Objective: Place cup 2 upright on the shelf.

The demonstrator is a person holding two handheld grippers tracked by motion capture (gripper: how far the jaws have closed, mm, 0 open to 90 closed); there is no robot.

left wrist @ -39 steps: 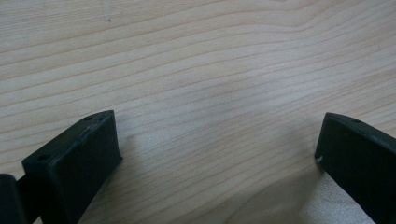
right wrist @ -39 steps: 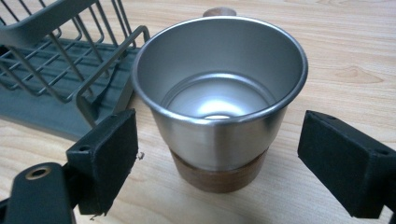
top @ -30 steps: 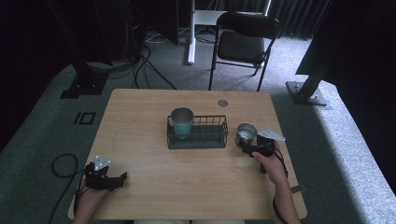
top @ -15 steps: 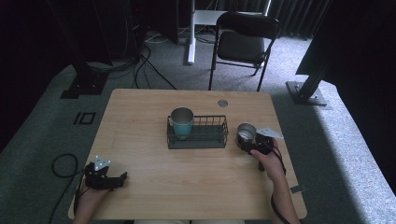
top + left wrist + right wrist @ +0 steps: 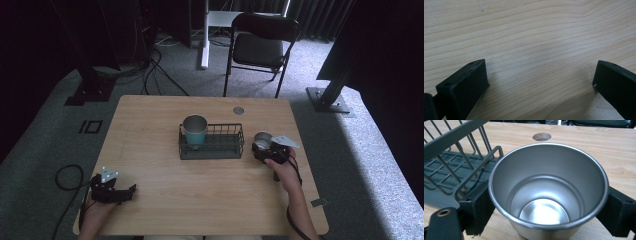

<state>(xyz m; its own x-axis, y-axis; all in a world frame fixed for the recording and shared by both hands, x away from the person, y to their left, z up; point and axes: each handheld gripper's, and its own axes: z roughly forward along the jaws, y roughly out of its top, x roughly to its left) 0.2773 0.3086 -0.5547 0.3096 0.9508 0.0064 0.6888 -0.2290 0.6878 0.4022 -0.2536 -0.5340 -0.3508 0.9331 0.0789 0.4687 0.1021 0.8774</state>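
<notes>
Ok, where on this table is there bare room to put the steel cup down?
Bare wood lies between the wire basket and the left gripper, and behind the basket up to the table edge. It is crowded where the right gripper holds the steel cup beside the basket.

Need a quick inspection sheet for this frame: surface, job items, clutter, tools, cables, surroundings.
Surface: light wooden table, with a round hole near the far edge.
Job's things: steel cup upright and empty, just right of the wire rack; teal cup upright in the rack's left end.
Clutter: nothing seen.
Grippers: right tool has a jaw on each side of the steel cup, gripping it; left tool open, empty, low over bare wood at the near left corner.
Cables: one loops off the table from the left tool; more lie on the floor beyond the table.
Surroundings: grey carpet, folding chair behind the table, dark stands.
</notes>
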